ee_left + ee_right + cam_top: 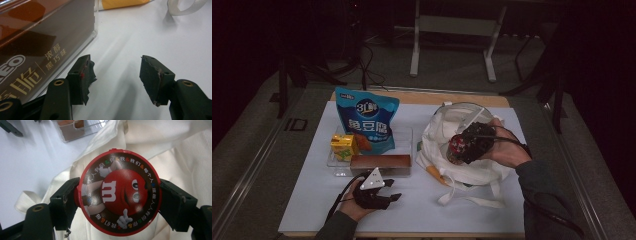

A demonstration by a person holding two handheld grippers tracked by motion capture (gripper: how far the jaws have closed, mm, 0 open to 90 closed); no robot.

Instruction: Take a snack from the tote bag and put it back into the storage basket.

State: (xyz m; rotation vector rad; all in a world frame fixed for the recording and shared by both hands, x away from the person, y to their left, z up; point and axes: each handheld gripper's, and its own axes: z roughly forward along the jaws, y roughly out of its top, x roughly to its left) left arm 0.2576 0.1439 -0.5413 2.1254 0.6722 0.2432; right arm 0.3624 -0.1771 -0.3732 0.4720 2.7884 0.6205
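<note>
High view: right gripper [460, 146] pinches one red candy tub [457, 146] over the bag [447, 131]; left gripper [389, 192] spread on bare surface [422, 210] beside one tray [337, 167] holding, seemingly, three packs.

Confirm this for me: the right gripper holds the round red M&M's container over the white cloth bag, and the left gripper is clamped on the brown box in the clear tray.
One part is wrong. The left gripper is not clamped on the brown box; the left gripper view shows its jaws open with bare table between them, the box beside them. The right gripper does hold the round red M&M's container over the white cloth bag.
</note>
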